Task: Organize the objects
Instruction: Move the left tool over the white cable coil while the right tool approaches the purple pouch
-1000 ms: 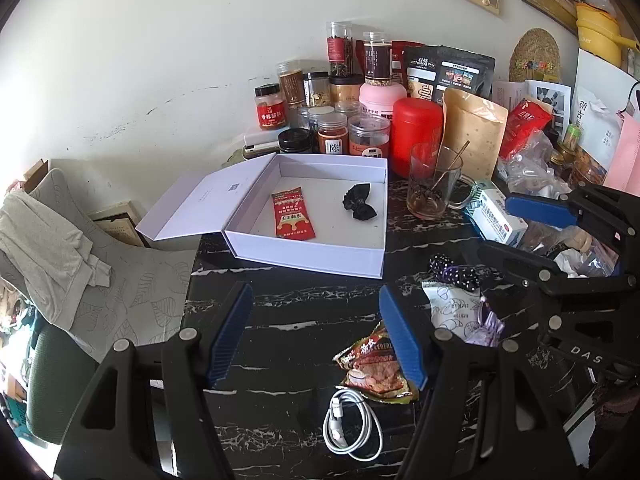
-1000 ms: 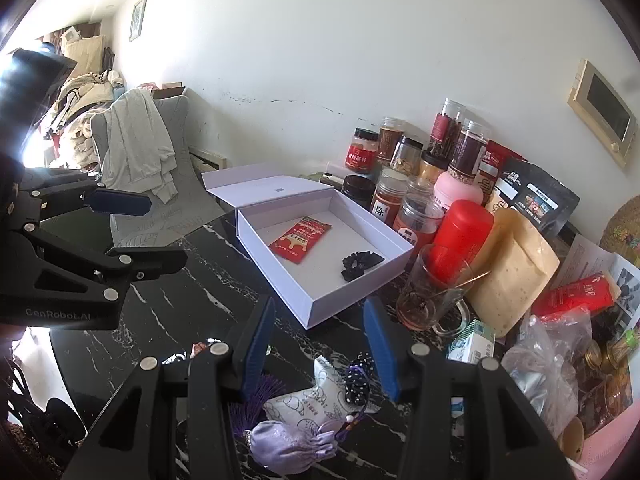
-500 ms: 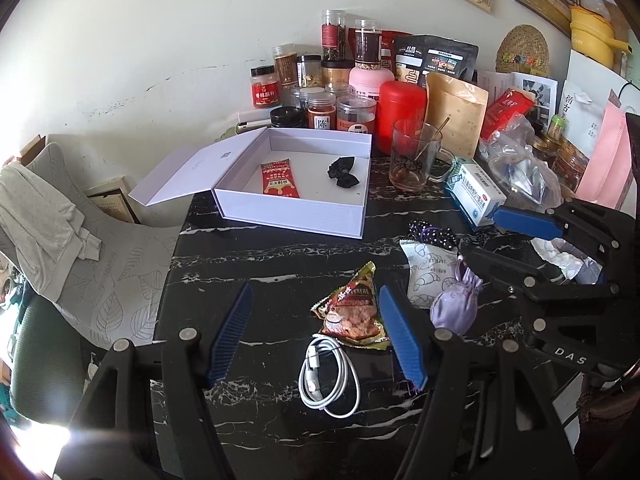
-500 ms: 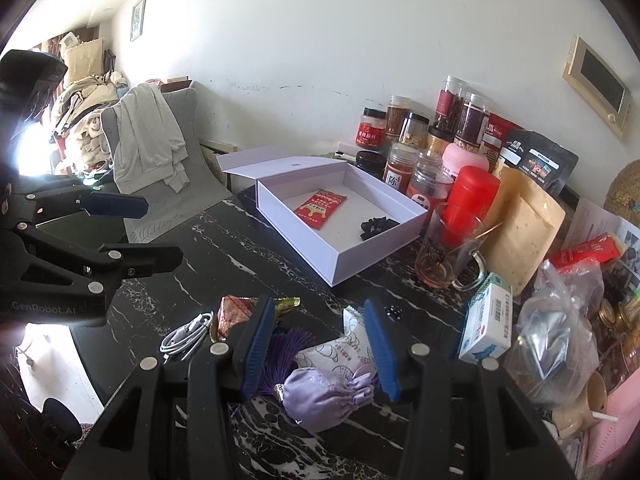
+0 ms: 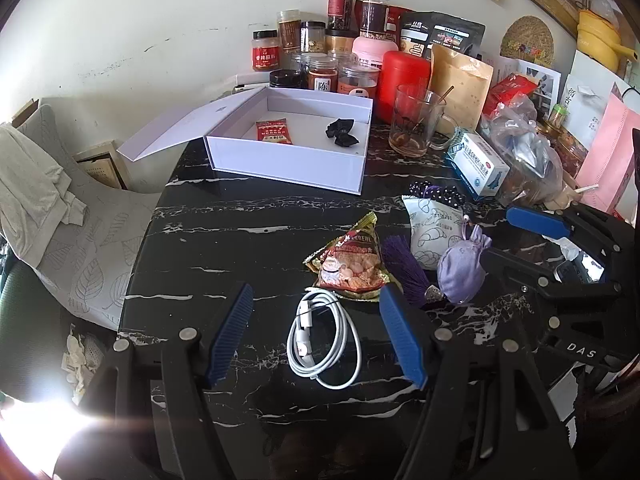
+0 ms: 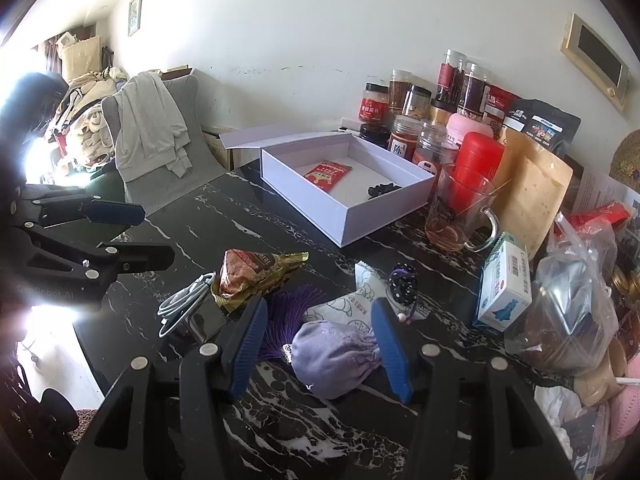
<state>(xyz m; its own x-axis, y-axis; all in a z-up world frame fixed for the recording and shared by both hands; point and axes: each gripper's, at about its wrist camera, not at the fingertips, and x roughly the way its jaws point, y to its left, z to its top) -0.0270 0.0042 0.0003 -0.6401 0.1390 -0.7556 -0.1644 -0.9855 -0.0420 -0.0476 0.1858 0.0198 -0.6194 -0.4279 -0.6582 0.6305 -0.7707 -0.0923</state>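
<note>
An open white box (image 5: 288, 160) (image 6: 352, 216) on the black marble table holds a red sachet (image 5: 274, 131) and a black bow (image 5: 341, 133). Nearer lie a snack packet (image 5: 347, 266) (image 6: 252, 270), a coiled white cable (image 5: 322, 338) (image 6: 182, 300), a purple tassel (image 5: 404, 266), a lilac pouch (image 5: 460, 266) (image 6: 336, 354), a white patterned sachet (image 5: 430, 226) and a dotted scrunchie (image 6: 403, 282). My left gripper (image 5: 316, 334) is open above the cable. My right gripper (image 6: 318, 344) is open around the lilac pouch, without pressing it.
Jars, a red canister (image 5: 402, 80), a glass mug (image 5: 418, 126), bags and a medicine box (image 5: 478, 164) crowd the back and right of the table (image 5: 224, 240). A chair with draped clothing (image 6: 152, 128) stands to the left.
Both grippers have drawn back from the box toward the table's near side. The cable now lies between the left fingers and the lilac pouch between the right fingers.
</note>
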